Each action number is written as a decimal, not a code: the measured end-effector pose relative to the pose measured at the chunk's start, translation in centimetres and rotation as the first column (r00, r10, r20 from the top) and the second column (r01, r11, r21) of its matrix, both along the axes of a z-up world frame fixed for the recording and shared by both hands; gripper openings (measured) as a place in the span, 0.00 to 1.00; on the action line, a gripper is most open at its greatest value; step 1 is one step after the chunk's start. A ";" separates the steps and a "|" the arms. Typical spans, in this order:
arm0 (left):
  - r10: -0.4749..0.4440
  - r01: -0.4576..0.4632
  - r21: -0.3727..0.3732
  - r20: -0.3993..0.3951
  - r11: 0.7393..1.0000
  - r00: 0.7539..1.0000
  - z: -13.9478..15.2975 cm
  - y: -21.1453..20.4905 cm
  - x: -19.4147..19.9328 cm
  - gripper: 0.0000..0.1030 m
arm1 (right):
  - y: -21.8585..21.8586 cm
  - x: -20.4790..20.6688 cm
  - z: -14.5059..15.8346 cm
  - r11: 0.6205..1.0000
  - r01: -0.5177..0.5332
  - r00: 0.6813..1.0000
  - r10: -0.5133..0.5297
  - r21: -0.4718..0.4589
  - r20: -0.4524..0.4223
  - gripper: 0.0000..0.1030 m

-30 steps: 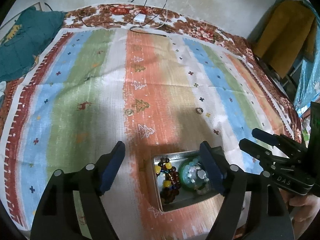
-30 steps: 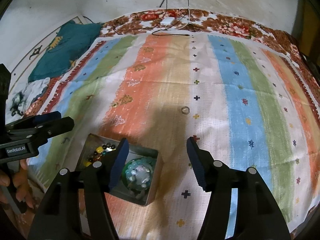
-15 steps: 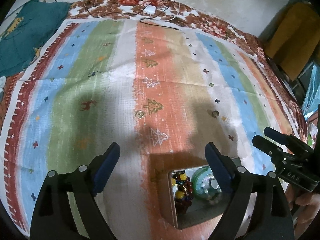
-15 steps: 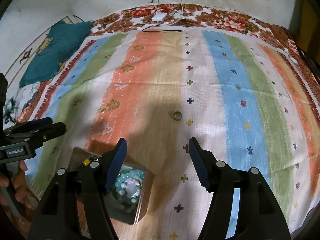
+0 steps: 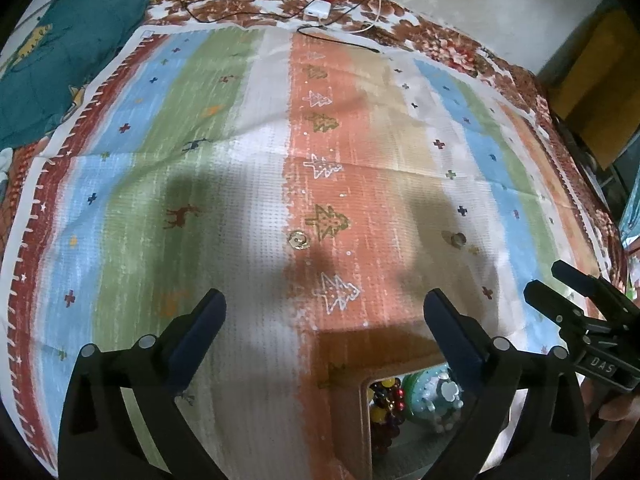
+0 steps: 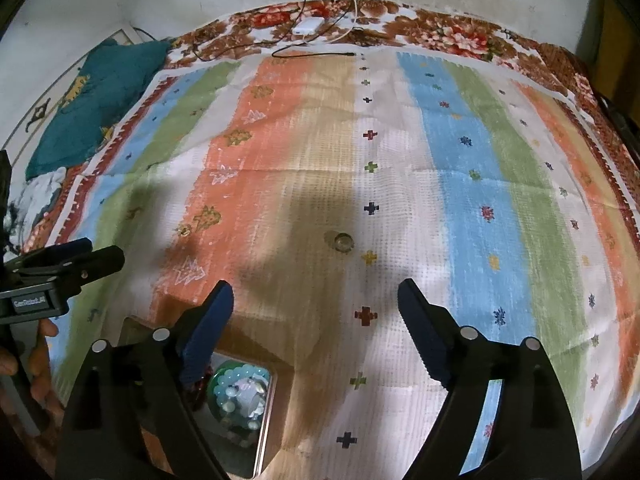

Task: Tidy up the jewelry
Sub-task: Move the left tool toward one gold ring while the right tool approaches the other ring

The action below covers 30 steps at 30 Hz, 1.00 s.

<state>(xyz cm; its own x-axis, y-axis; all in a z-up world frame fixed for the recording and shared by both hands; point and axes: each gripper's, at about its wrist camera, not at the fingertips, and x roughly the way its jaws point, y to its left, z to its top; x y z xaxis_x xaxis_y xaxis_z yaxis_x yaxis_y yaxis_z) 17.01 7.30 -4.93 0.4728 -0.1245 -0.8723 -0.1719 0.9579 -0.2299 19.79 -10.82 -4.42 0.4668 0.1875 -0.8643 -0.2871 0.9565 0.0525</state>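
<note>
Striped cotton cloth (image 5: 248,184) in blue, green, white and orange bands, printed with small trees and crosses, covers a bed against a stained white wall. Nearest the viewer sits a rectangular metal tin (image 6: 266,420), already holding a dark red and yellow bead strand (image 5: 382,408) and a pale green bead bracelet (image 6: 238,394). Beyond the tin, on the orange band, lies a small gold ring (image 5: 298,239); to its right, apart from it, lies a small silver ring (image 6: 343,242). Both tongs hover over the tin's far edge with jaws wide apart and empty: the left gripper (image 5: 324,320) faces the gold ring, the right gripper (image 6: 316,308) the silver one. Each ring is thin and flat, so a fingertip should probably press into the cloth beside it before closing gently. Readable writing: "DAS" on the right tool, "GenRobot.AI" on the left.
</note>
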 end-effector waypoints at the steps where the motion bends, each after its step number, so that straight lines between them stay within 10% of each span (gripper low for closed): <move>1: 0.000 0.000 0.002 -0.003 1.000 1.000 -0.1 0.0 0.1 0.94 | 0.0 0.1 -0.1 1.000 0.001 1.000 -0.001 -0.002 -0.002 0.83; 30: -0.027 0.029 0.039 -0.054 0.999 0.998 -2.2 -0.3 3.3 0.94 | 1.1 3.7 -2.9 0.999 0.002 0.999 -0.004 -0.050 -0.053 0.83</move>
